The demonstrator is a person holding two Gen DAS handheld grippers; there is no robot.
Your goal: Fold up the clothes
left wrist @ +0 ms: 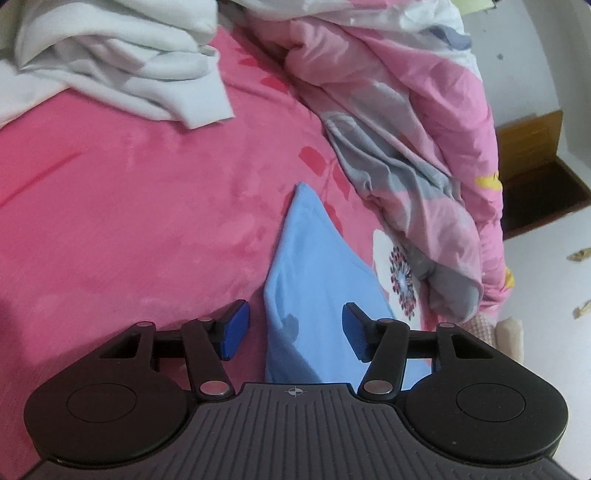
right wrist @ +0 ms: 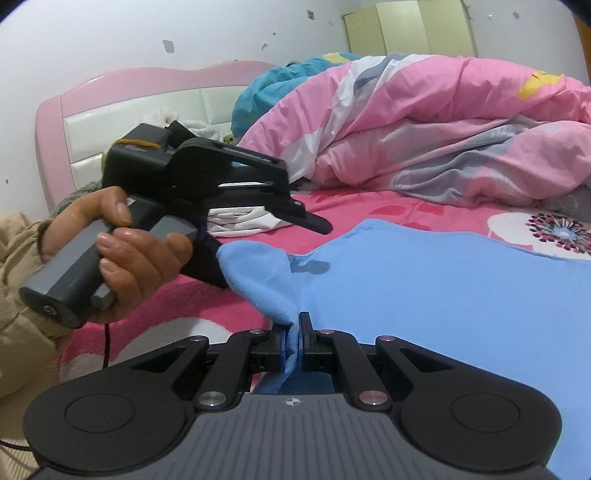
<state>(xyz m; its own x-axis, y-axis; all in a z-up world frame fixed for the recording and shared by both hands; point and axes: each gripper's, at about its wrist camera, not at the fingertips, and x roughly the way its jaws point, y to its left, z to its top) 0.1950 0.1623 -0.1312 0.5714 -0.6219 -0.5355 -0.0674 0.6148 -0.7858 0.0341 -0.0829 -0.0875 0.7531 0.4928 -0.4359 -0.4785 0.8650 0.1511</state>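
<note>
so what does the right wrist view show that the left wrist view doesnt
Only the right wrist view: the right gripper shut on a pinched edge of the blue garment, the person's hand holding the left gripper's handle, the pink headboard and a pale cabinet.

Only the left wrist view: the left gripper with open jaws either side of the blue garment's fold, not pressing it, and a brown box on the floor.

Both: the blue garment, the pink bedsheet, the pink quilt, white clothes.

Black grippers point(left wrist: 295, 330), blue pads point(left wrist: 236, 328); beige sleeve point(right wrist: 18, 236).
</note>
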